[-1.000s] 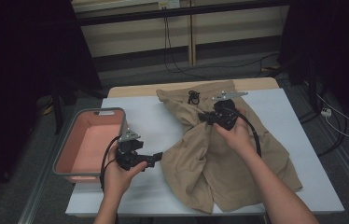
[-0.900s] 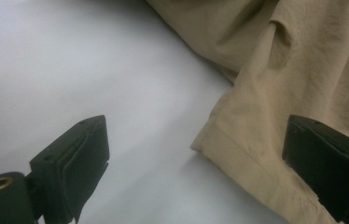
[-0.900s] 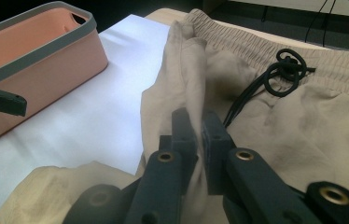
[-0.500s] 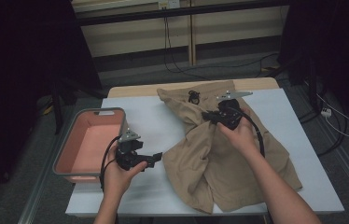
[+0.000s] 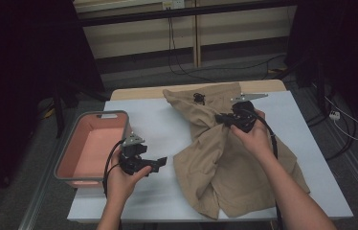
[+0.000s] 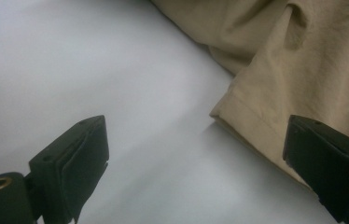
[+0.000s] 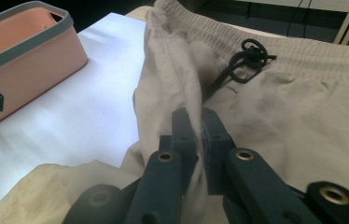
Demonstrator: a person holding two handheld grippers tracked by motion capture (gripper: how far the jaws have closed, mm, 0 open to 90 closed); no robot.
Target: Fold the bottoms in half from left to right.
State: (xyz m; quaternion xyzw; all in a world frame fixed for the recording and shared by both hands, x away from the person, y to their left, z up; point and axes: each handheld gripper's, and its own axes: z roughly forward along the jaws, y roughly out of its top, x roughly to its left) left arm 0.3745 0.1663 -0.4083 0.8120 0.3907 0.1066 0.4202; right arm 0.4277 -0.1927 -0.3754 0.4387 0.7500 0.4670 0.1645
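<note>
Pink bin (image 5: 74, 143) sitting at table's (image 5: 158, 120) left edge. I'm holding L gripper (image 5: 160, 162) w/ jaws spread wide, nearing the shorts' (image 5: 244, 172) hem corner. R gripper (image 5: 219, 117) is clamping a fabric fold near the drawstring (image 7: 247, 58); vs 1 s ago it's drifting rightward, tugging cloth taut, so spreading is progressing.

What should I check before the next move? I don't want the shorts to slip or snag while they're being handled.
1. Right hand-held gripper shut on a fold of the khaki shorts: ok.
2. Left hand-held gripper open, hem corner between its jaws: ok.
3. Left jaws closed on the hem: not ok, nothing gripped.
4. Drawstring free of the jaws: ok.
5. Pink bin apart from the shorts: ok.
6. Grip firm enough: cannot tell.
</note>
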